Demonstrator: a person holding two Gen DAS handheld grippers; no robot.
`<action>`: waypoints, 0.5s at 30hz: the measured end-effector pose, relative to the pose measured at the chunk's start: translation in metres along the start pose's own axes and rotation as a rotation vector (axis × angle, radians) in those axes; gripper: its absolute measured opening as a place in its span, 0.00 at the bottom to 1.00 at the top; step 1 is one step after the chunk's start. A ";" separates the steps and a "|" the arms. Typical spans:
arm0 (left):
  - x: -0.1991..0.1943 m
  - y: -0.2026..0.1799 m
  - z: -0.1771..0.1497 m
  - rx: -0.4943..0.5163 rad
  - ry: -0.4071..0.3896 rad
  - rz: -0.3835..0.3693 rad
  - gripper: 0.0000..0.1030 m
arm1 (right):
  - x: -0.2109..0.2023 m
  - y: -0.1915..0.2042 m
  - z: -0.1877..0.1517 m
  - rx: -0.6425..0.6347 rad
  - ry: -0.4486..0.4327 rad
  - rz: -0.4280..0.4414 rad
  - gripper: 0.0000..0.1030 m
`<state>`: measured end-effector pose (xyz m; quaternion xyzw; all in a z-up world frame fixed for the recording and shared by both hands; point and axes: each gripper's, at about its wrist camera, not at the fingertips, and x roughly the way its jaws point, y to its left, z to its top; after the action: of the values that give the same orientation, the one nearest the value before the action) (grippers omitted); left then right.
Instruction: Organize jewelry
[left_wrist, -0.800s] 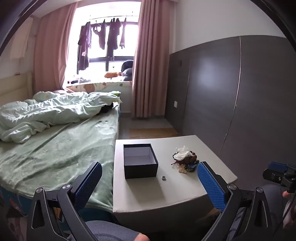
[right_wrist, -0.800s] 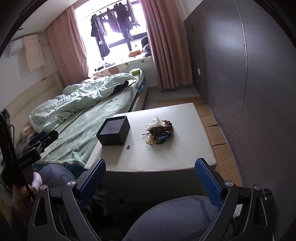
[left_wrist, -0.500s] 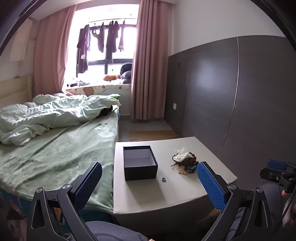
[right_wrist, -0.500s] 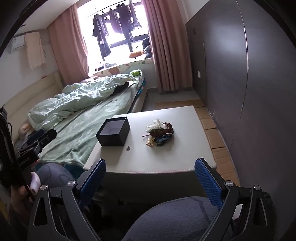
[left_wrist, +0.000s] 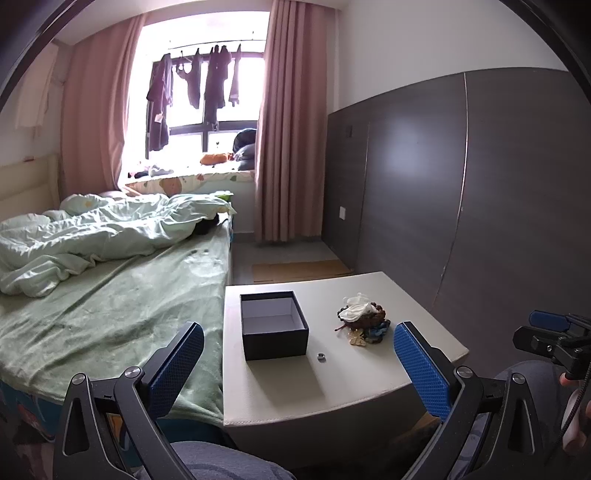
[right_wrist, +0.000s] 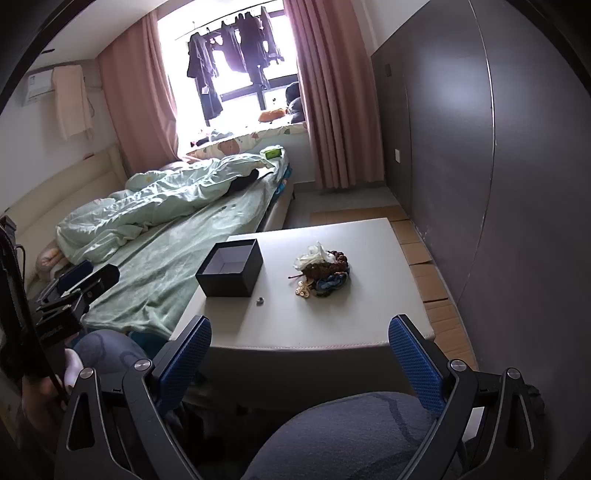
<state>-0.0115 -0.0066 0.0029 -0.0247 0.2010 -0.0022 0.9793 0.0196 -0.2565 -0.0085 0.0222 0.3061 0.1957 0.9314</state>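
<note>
Between my knees and the worktop (left_wrist: 332, 391) I hold my left hand-held gripper (left_wrist: 295, 350) and right hand-held gripper (right_wrist: 299, 347), both spread wide and empty. Beyond them on the worktop stands an open black box (left_wrist: 273, 326); a small ring (left_wrist: 320, 357) lies just beside its near right corner, and a jewelry heap (left_wrist: 364, 321) sits apart to the right. Left of the worktop is the bed (left_wrist: 110, 302).

Premises: a home bedroom. Evidence: a bed (left_wrist: 110, 306) with a rumpled quilt (left_wrist: 103, 229), pink curtains (left_wrist: 288, 147), laundry (left_wrist: 195, 92) hung at the window, a wall air conditioner (right_wrist: 40, 86), a low table (right_wrist: 369, 295) beside the bed.
</note>
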 end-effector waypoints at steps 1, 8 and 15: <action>0.000 0.000 0.000 0.000 0.000 0.000 1.00 | 0.000 0.000 0.000 0.002 -0.001 0.000 0.94; -0.003 -0.003 0.000 0.004 0.001 -0.007 1.00 | 0.003 -0.001 0.000 0.006 -0.007 -0.011 0.94; -0.009 -0.007 0.002 0.020 -0.008 -0.012 1.00 | 0.005 0.001 0.000 -0.004 -0.002 -0.021 0.94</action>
<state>-0.0192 -0.0130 0.0090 -0.0160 0.1968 -0.0098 0.9803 0.0227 -0.2543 -0.0114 0.0175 0.3050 0.1865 0.9337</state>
